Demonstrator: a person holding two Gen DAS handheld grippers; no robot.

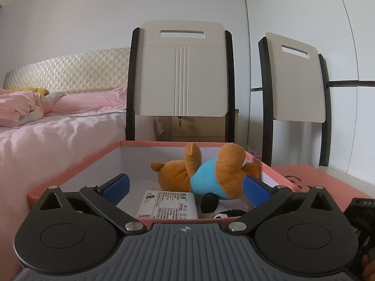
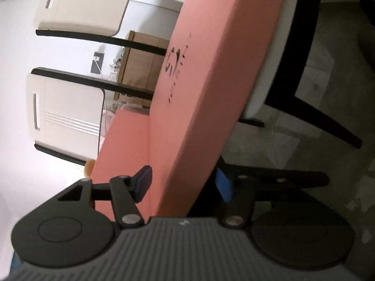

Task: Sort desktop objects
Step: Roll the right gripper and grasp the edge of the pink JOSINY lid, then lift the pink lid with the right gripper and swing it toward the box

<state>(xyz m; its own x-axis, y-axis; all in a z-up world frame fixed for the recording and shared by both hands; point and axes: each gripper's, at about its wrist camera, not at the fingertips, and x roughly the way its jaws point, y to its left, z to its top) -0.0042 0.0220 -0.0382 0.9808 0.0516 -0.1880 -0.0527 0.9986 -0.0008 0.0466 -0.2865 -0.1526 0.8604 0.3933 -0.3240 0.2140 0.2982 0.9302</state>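
Note:
An open pink box [image 1: 70, 175] stands right in front of my left gripper [image 1: 187, 185], whose blue pads hang wide apart over its near rim, open and holding nothing. Inside lie an orange plush toy [image 1: 211, 171] in a blue shirt, a white labelled pack [image 1: 168, 205] and a black-and-white soft item [image 1: 218, 207]. To the right of the box lies the pink box lid [image 1: 316, 178]. In the right wrist view the picture is rolled on its side. My right gripper [image 2: 182, 182] straddles the pink lid [image 2: 211, 82] at its near edge, one pad on each face.
Two white folding chairs with black frames [image 1: 182, 75] [image 1: 297, 79] stand behind the box. A bed with pink bedding [image 1: 58, 121] fills the left. The white table edge [image 2: 269, 70] shows behind the lid, with grey floor [image 2: 328, 93] and a wooden cabinet [image 2: 140, 65] beyond.

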